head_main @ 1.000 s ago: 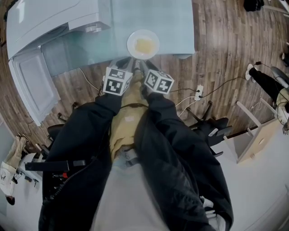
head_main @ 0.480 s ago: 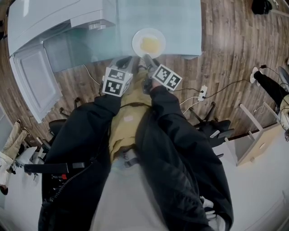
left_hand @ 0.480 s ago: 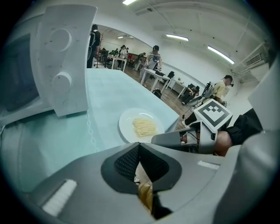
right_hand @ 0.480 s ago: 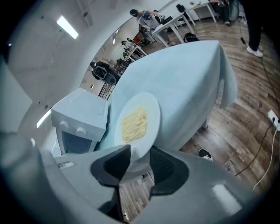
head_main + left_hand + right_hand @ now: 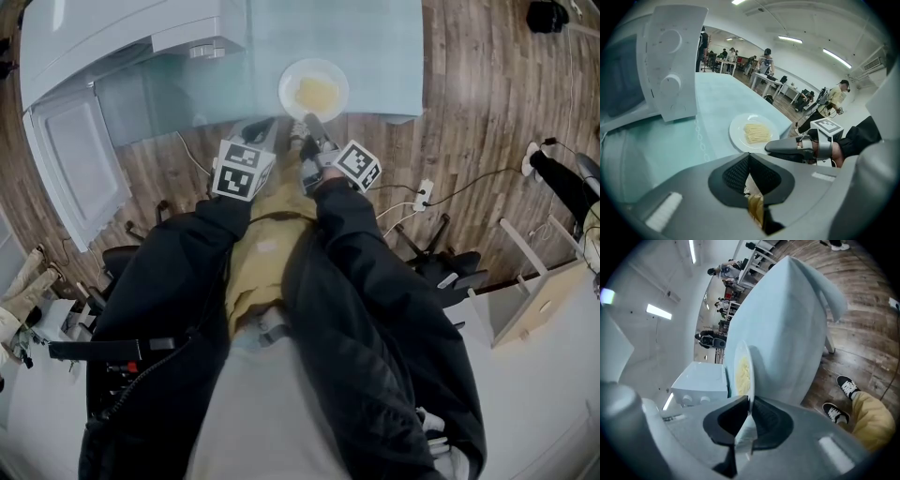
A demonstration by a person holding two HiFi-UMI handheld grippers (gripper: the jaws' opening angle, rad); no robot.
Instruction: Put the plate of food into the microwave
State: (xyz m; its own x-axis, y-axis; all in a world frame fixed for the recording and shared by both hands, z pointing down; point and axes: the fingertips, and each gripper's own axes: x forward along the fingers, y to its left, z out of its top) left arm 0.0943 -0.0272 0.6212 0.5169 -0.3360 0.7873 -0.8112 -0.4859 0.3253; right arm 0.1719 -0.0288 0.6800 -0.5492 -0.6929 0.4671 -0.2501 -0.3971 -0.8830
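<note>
Head view is showing the left gripper hovering nearest, just short of the tabletop edge, its jaws pressing together on nothing. Beside it, the right gripper is closing its jaws narrowly over the near rim of the plate of noodles, which is sitting at the tabletop's near edge. Farther left, the microwave is standing with its door hanging open.
</note>
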